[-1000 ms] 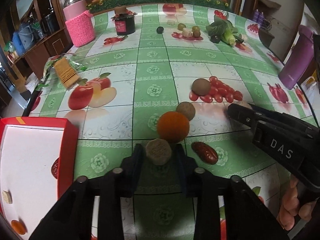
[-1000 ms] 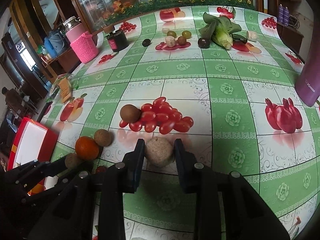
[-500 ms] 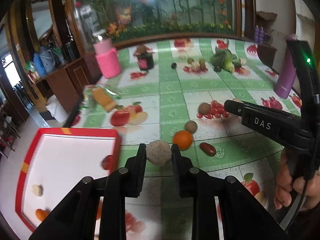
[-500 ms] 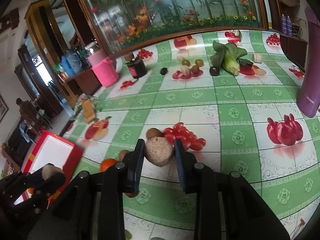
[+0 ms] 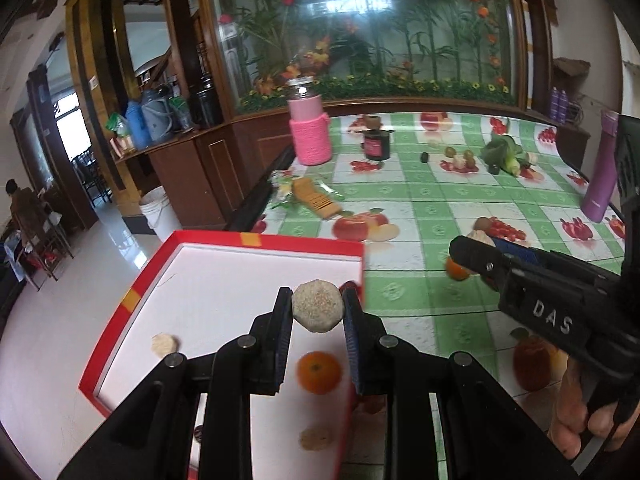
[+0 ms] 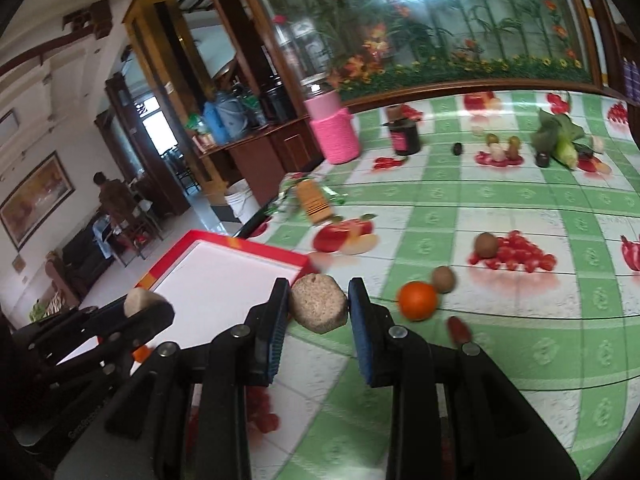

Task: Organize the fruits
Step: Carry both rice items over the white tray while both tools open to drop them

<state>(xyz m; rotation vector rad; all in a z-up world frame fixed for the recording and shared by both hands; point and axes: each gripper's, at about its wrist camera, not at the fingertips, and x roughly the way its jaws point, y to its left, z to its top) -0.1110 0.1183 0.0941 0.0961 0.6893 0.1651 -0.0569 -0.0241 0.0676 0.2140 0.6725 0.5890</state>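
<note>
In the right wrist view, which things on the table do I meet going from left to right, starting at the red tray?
red tray → beige fruit held in the right gripper → orange → brown fruit → printed red cherries

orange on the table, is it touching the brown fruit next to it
Touching: in the right wrist view the orange and the brown fruit meet with no tablecloth visible between them.

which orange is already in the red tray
The orange below the left gripper lies on the tray's white floor; the other orange is on the tablecloth beside a kiwi.
</note>
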